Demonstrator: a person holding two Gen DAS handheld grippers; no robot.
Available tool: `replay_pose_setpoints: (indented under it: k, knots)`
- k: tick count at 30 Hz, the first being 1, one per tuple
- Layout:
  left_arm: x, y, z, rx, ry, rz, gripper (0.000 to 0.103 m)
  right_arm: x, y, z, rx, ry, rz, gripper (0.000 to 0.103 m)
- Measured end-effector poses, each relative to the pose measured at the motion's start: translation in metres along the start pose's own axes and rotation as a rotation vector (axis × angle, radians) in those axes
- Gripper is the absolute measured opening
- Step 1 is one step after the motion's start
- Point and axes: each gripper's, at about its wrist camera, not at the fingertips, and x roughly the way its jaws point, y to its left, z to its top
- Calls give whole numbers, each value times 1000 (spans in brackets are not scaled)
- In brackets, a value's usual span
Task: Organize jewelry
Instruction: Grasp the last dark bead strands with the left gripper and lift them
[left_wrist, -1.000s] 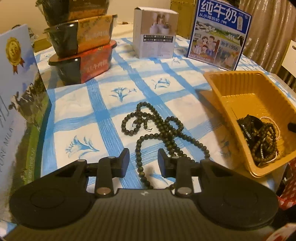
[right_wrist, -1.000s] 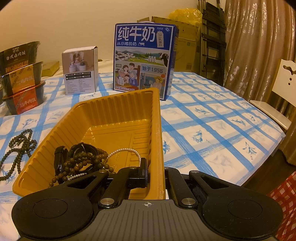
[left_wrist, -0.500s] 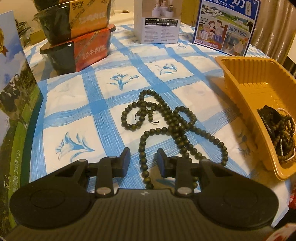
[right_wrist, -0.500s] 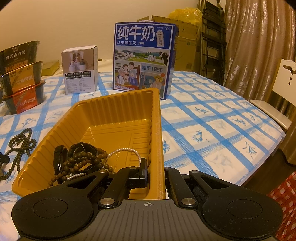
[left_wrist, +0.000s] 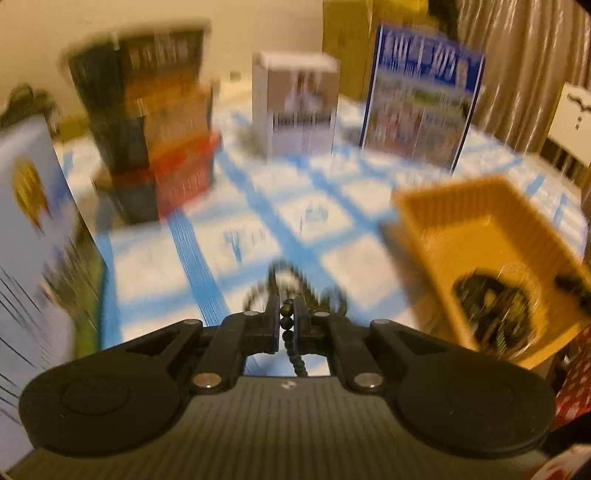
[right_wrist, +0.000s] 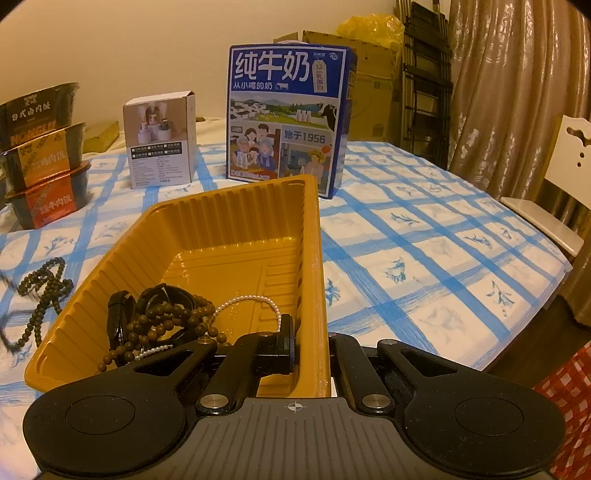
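Nearest, the left gripper (left_wrist: 286, 320) has just closed, pinching the dark bead string (left_wrist: 288, 334), which trails off blurred over the checked tablecloth (right_wrist: 424, 236). The right gripper (right_wrist: 311, 341) is clamped tight on the yellow tray's (right_wrist: 229, 221) near right wall; bracelets and a pearl strand (right_wrist: 251, 303) lie heaped inside. Open cloth runs right to the table edge. Farther back stand stacked bowls (right_wrist: 42, 155), a small white box (right_wrist: 160, 142) and the blue milk carton (right_wrist: 290, 118).
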Motion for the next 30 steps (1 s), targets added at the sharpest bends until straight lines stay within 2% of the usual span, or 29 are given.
replay_pose_setpoints:
  k: [5,10,14,20,30]
  knots:
    - [-60,6,53,29,-140,2,6,1,1,0,1,2,-1,3]
    - [-108,7,99,62,-243,-8,6,2,2,1,6,3,2,3]
    - [-133,7,130,75,-296,-29,6,2,1,1,6,4,3,3]
    - [-164,0,160,104,-378,-44,6,2,1,1,5,4,2,3]
    - [-191,-8,191,108,-458,-93,6,2,2,4,-1,4,1,3]
